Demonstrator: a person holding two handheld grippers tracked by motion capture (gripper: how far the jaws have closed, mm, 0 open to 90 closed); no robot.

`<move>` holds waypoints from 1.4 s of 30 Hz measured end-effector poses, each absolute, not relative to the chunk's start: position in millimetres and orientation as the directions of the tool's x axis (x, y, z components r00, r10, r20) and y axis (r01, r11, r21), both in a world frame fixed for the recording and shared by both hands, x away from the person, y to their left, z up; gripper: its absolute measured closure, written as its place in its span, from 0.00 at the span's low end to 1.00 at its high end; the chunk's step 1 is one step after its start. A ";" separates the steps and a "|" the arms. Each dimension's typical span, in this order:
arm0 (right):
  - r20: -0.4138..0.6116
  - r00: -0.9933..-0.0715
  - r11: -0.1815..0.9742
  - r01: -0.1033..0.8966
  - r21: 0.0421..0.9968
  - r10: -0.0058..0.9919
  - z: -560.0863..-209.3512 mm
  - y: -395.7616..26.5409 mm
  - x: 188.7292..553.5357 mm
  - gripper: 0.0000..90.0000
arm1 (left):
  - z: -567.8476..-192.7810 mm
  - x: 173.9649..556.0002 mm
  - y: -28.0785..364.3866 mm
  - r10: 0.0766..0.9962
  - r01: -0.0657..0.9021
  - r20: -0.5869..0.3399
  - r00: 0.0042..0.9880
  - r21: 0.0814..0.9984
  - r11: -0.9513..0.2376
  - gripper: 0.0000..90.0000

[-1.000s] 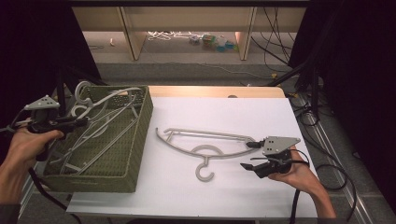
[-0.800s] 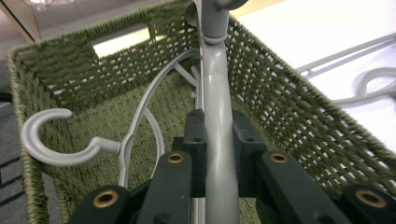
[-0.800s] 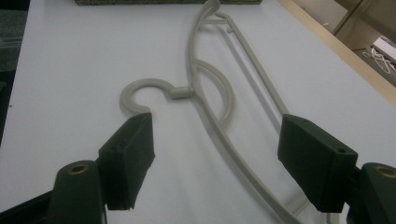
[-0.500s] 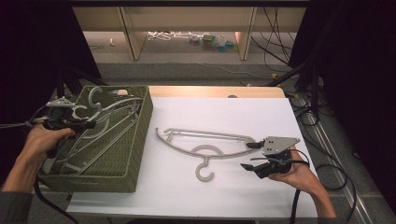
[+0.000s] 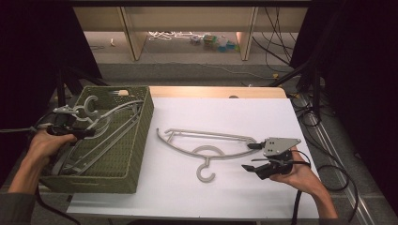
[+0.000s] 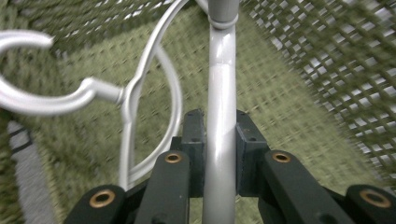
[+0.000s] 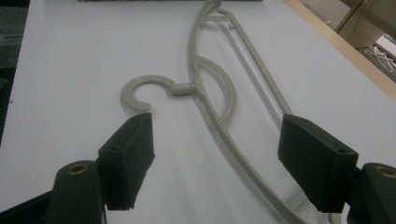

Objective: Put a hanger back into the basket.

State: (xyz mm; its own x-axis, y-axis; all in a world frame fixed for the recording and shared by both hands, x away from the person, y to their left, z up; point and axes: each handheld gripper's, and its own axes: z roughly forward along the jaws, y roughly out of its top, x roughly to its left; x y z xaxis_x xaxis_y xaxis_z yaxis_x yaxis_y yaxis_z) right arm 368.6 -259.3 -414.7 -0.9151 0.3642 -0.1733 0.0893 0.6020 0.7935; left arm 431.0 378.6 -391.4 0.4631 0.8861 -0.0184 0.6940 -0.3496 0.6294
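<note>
A grey plastic hanger lies slanted in the green woven basket at the left. My left gripper is shut on its bar, which runs straight up between the pads. The jaws have just been opening a little, with the bar still clamped between them. A second grey hanger lies flat on the white table. My right gripper stands open astride its right end. In the right gripper view that hanger's arm runs between the spread jaws without touching either pad.
More grey hangers lie in the basket under the held one. The white tabletop ends in a wooden strip at the back. Black cables hang off the right side. Beyond are dark stands and shelving.
My left hand has come down and to the right, lowering the held hanger into the basket. The right gripper and the table hanger have stayed put.
</note>
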 end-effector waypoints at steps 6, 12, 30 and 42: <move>-0.171 -0.914 0.600 0.093 0.794 0.367 -414.7 -259.4 368.7 0.31 | -395.7 432.4 381.0 0.889 0.702 -0.014 0.457 0.620 -0.351 0.85; -0.180 -0.916 0.605 0.081 0.792 0.358 -414.3 -257.7 368.5 0.30 | -400.1 437.0 385.9 0.916 0.712 0.002 0.401 0.628 -0.313 0.79; -0.170 -0.913 0.601 0.096 0.793 0.370 -415.4 -258.9 369.5 0.30 | -370.5 413.9 395.4 0.958 0.666 0.023 0.285 0.714 -0.216 0.51; -0.174 -0.914 0.605 0.092 0.791 0.367 -416.9 -257.9 370.2 0.30 | -330.4 363.1 367.5 0.945 0.529 -0.009 0.327 0.830 -0.176 0.35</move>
State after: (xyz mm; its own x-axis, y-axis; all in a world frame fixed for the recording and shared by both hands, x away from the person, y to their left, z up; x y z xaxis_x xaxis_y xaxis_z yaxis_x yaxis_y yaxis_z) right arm 370.2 -257.9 -416.9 -0.9140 0.3666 -0.1740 0.0921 0.6050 0.7909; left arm 363.1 367.5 -330.4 0.3271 0.9450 -0.0086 0.5292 -0.1756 0.8301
